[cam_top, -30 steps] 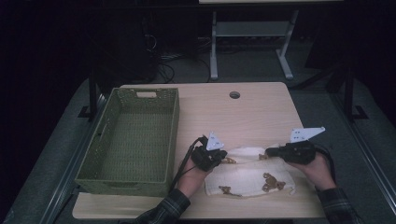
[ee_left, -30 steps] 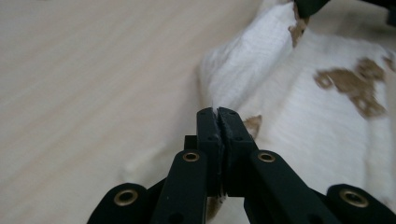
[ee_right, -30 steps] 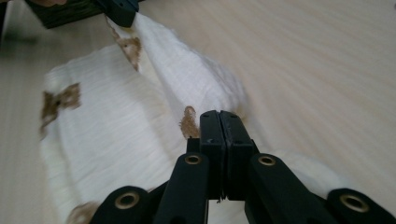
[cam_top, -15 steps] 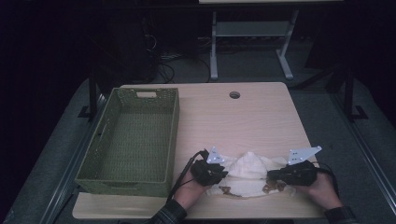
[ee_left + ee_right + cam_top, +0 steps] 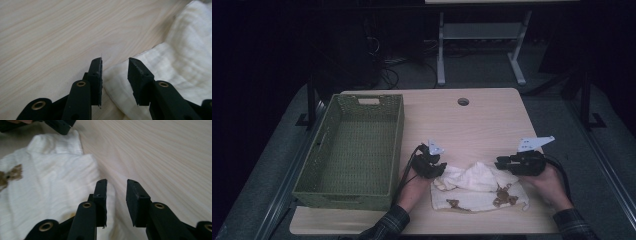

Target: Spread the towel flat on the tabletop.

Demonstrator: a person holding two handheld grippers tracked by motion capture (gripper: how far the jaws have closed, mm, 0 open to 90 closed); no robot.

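With the cloth (image 5: pixel 479 187) folded over and lying on the worktop (image 5: pixel 472 125), both the left tool (image 5: pixel 115 68) and right tool (image 5: pixel 116 187) have just been opening, jaws apart and gripping nothing, while the basket (image 5: pixel 349 187) stands unfilled

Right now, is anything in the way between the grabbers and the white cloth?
No. The left gripper and right gripper both sit at the cloth edge, their jaws just opened, with nothing between.

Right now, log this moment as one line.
left gripper: jaws just opening, off cloth | right gripper: jaws just opening, cloth released | basket: empty
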